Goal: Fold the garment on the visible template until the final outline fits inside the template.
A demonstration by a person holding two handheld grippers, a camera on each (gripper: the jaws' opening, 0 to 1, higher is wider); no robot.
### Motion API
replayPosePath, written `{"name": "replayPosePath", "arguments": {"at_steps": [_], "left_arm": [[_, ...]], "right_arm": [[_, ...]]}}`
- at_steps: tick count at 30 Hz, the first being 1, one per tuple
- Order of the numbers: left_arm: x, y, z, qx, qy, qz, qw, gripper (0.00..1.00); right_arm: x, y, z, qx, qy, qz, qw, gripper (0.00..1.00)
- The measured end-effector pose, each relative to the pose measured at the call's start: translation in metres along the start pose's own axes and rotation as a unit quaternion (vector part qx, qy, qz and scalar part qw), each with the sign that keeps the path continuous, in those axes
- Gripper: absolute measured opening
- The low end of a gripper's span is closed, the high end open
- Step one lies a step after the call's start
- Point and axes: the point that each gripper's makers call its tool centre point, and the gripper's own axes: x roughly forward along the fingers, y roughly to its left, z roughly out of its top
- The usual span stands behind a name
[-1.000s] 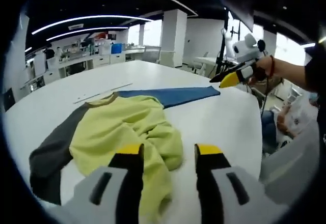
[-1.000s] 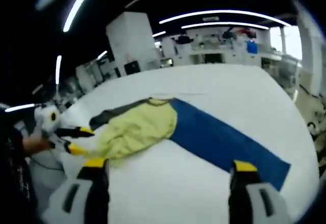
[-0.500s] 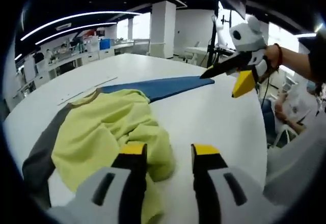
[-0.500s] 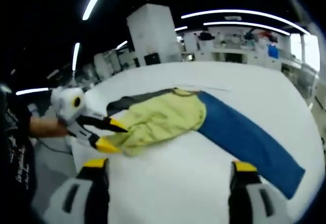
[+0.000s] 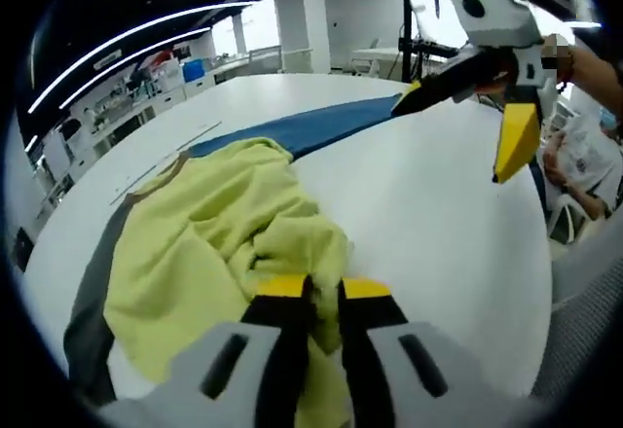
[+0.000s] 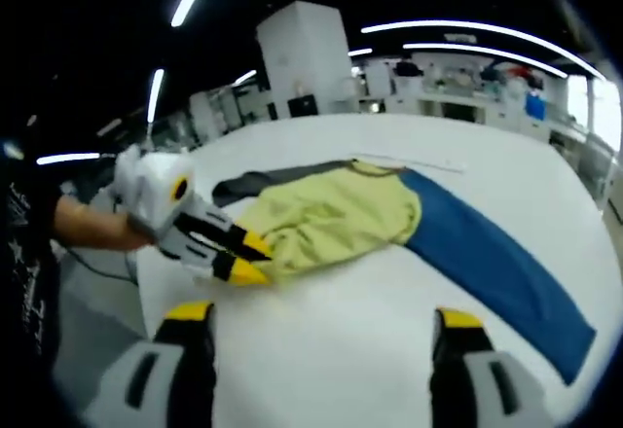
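Setting: A large open workshop under strip lights, with a white round tabletop [image 5: 428, 214] carrying everything.

Left gripper view, garment: The yellow garment [image 5: 214, 253] lies crumpled on the near left of the tabletop, over a dark grey panel [image 5: 92, 287] and the near end of a long blue template [image 5: 321, 126] that runs off to the far right.

Left gripper view, your left gripper [image 5: 322, 288]: Its yellow-tipped fingers are drawn close together on a bunched near edge of the yellow cloth; it looks like a pinch, likely so you can lift and spread that edge.

Left gripper view, other tool: Your right gripper [image 5: 487, 107] hangs above the far right of the tabletop, fingers apart, holding nothing.

Right gripper view, right gripper [image 6: 321, 316]: The fingers are spread wide over bare tabletop, clear of the cloth, probably waiting for a free corner.

Right gripper view, garment: The yellow garment [image 6: 336, 219] sits at the left end of the blue template [image 6: 496, 263], the left gripper [image 6: 248, 258] touching its near edge.

Judgement: The garment is still a heap, so it needs flattening before any fold can match the template.
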Motion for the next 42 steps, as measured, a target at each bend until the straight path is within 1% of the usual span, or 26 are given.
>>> {"name": "replayPosePath", "arguments": {"at_steps": [2,3,5,7,8,10,11,12,14,15,16,17,19,20,22,24,25,26,27,29,30,33,38,40,41,42], "left_arm": [[-0.001,0.000,0.001,-0.037,-0.002,-0.009,0.9993,0.02],[-0.001,0.003,0.000,-0.033,-0.002,-0.012,0.9994,0.01],[-0.004,0.005,0.001,-0.039,-0.005,-0.018,0.9990,0.01],[-0.012,0.000,0.008,-0.071,-0.019,-0.035,0.9967,0.01],[-0.018,-0.002,0.011,-0.087,-0.018,-0.044,0.9951,0.01],[-0.026,-0.001,0.013,-0.083,-0.018,-0.042,0.9955,0.01],[-0.034,-0.004,0.019,-0.082,-0.019,-0.043,0.9955,0.01],[-0.037,-0.004,0.020,-0.082,-0.021,-0.046,0.9953,0.01],[-0.045,-0.005,0.024,-0.097,-0.030,-0.056,0.9933,0.01],[-0.048,-0.005,0.023,-0.107,-0.035,-0.065,0.9915,0.01],[-0.051,-0.003,0.023,-0.113,-0.038,-0.065,0.9907,0.01],[-0.053,0.002,0.022,-0.125,-0.048,-0.065,0.9889,0.01],[-0.055,0.006,0.021,-0.155,-0.058,-0.074,0.9834,0.01],[-0.056,0.013,0.018,-0.185,-0.064,-0.074,0.9778,0.01],[-0.056,0.024,0.013,-0.230,-0.068,-0.072,0.9681,0.01],[-0.056,0.037,0.008,-0.265,-0.079,-0.066,0.9586,0.01],[-0.055,0.043,0.005,-0.273,-0.080,-0.064,0.9564,0.01],[-0.054,0.049,0.002,-0.287,-0.080,-0.061,0.9528,0.01],[-0.053,0.052,-0.001,-0.290,-0.081,-0.060,0.9516,0.01],[-0.049,0.060,-0.006,-0.294,-0.079,-0.057,0.9509,0.02],[-0.048,0.063,-0.008,-0.294,-0.079,-0.056,0.9509,0.02],[-0.044,0.071,-0.015,-0.287,-0.070,-0.042,0.9545,0.03],[-0.039,0.076,-0.021,-0.281,-0.063,-0.031,0.9570,0.04],[-0.039,0.077,-0.024,-0.273,-0.059,-0.025,0.9600,0.05],[-0.038,0.077,-0.024,-0.261,-0.054,-0.019,0.9635,0.06],[-0.038,0.078,-0.025,-0.256,-0.052,-0.015,0.9651,0.06]], "right_arm": [[0.001,0.004,0.000,0.001,0.002,0.003,1.0000,0.91],[0.001,0.005,0.000,0.001,0.002,0.003,1.0000,0.91],[0.002,0.006,0.002,0.001,0.000,0.003,1.0000,0.91],[0.003,0.005,0.004,0.000,-0.003,0.003,1.0000,0.90],[0.003,0.006,0.005,0.001,-0.005,0.003,1.0000,0.90],[0.003,0.007,0.007,0.002,-0.007,0.004,1.0000,0.90],[0.004,0.008,0.007,0.002,-0.007,0.006,1.0000,0.90],[0.004,0.008,0.008,0.003,-0.007,0.006,1.0000,0.89],[0.004,0.008,0.009,0.004,-0.008,0.006,0.9999,0.88],[0.005,0.009,0.009,0.005,-0.008,0.007,0.9999,0.88],[0.006,0.010,0.010,0.008,-0.008,0.007,0.9999,0.87],[0.006,0.010,0.010,0.009,-0.009,0.008,0.9999,0.86],[0.007,0.012,0.011,0.012,-0.009,0.010,0.9998,0.85],[0.008,0.011,0.011,0.013,-0.010,0.010,0.9998,0.85],[0.009,0.014,0.012,0.015,-0.009,0.010,0.9998,0.84],[0.010,0.013,0.012,0.017,-0.009,0.010,0.9998,0.82],[0.010,0.012,0.012,0.018,-0.009,0.010,0.9997,0.81],[0.012,0.011,0.011,0.022,-0.008,0.012,0.9997,0.79],[0.012,0.011,0.011,0.023,-0.007,0.012,0.9996,0.78],[0.013,0.016,0.011,0.025,-0.005,0.014,0.9996,0.77],[0.014,0.013,0.010,0.025,-0.004,0.014,0.9996,0.76],[0.016,0.017,0.010,0.032,-0.004,0.014,0.9994,0.74],[0.019,0.018,0.008,0.043,-0.002,0.015,0.9990,0.69],[0.020,0.018,0.007,0.046,-0.001,0.015,0.9989,0.69],[0.021,0.018,0.007,0.048,-0.001,0.015,0.9987,0.68],[0.021,0.019,0.007,0.050,0.000,0.015,0.9987,0.67]]}}
